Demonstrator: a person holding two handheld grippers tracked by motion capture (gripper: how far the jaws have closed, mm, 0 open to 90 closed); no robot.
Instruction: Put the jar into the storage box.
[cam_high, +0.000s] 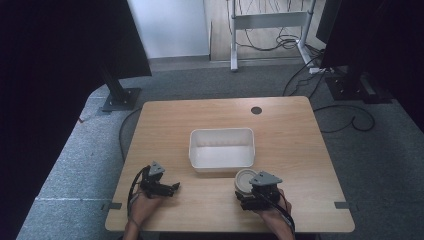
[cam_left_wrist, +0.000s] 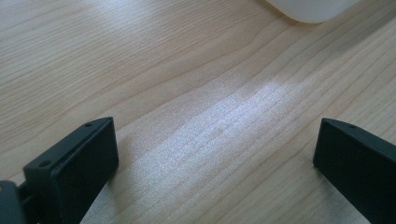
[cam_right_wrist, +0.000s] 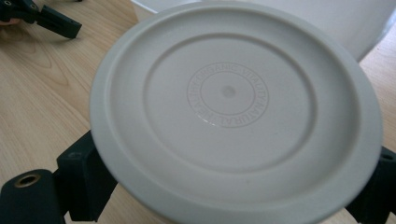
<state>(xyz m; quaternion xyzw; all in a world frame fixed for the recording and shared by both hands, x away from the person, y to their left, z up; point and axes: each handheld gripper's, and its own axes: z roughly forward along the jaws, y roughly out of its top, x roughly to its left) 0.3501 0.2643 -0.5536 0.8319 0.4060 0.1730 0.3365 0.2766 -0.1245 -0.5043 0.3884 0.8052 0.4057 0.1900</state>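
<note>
1. On the light wooden table (cam_high: 300, 150) stands a white rectangular plastic tub (cam_high: 222, 148), near the middle, with its open side up.
2. The right gripper (cam_high: 248, 189) is at the near edge of the table, just in front of the tub's right corner, and the person's right hand (cam_high: 272, 215) holds it from behind.
3. Its two black jaws are clamped on a round pale grey plastic lid (cam_right_wrist: 233, 109) — one jaw at each side of the rim, as the right gripper view shows.
4. The lid carries raised letters in a ring around its centre; I read something like "ORGANIC VITALITY NATUR", but the letters are faint and partly blurred, so the exact words I cannot tell.
5. In the high view the round lid (cam_high: 246, 179) is just beside the front wall of the tub; whether it touches the wall I cannot tell.
6. The left gripper (cam_high: 174, 187) is at the near left part of the table, well apart from the tub, held by the left hand (cam_high: 146, 205).
7. Its jaws stand wide apart with nothing between them — only bare wood grain lies under them in the left gripper view, and a corner of the white tub (cam_left_wrist: 310, 9) shows at the top.
</note>
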